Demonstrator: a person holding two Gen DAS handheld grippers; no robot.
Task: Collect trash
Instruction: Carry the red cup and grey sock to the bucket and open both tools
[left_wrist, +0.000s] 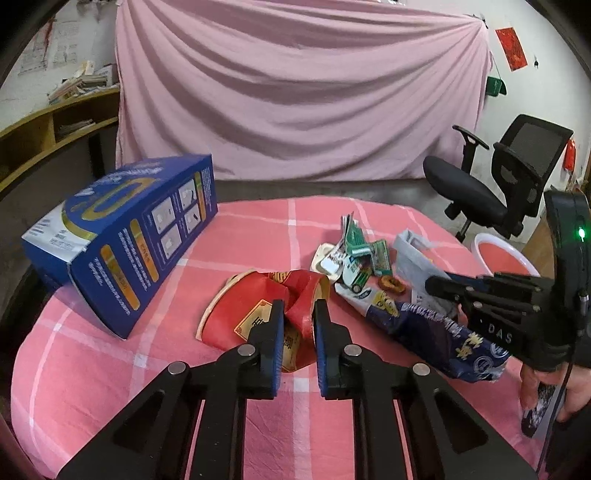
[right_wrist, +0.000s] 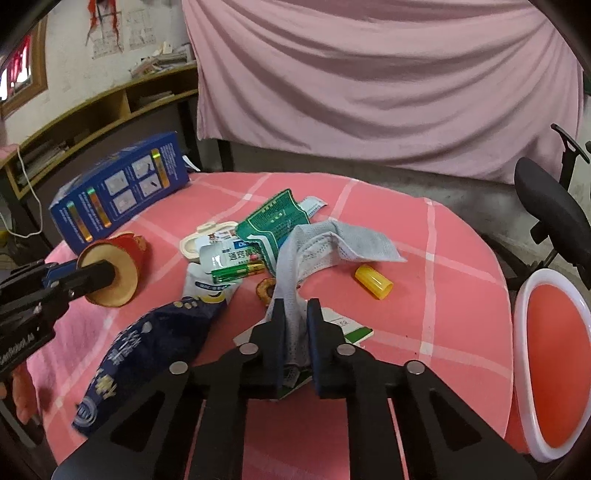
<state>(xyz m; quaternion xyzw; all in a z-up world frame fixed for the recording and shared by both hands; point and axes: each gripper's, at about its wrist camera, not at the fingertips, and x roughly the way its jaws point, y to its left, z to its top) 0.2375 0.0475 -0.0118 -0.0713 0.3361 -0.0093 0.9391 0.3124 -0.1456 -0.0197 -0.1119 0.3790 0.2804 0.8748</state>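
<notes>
Left claw (left_wrist: 298, 314): matte black linkage arms showing triangular cut-outs, round silver pivot pins sitting at each joint, blue ribbed pads lining the inner faces of both fingers (left_wrist: 275, 332). Right claw (right_wrist: 295, 314): wearing the same black frame, silver pins and dark blue pads. Seen from the left wrist camera, the right unit's black body is glowing with a small green light above its white "DAS" lettering, a thin black cable trailing below that lettering. White lettering is also showing on the left unit's side.
</notes>
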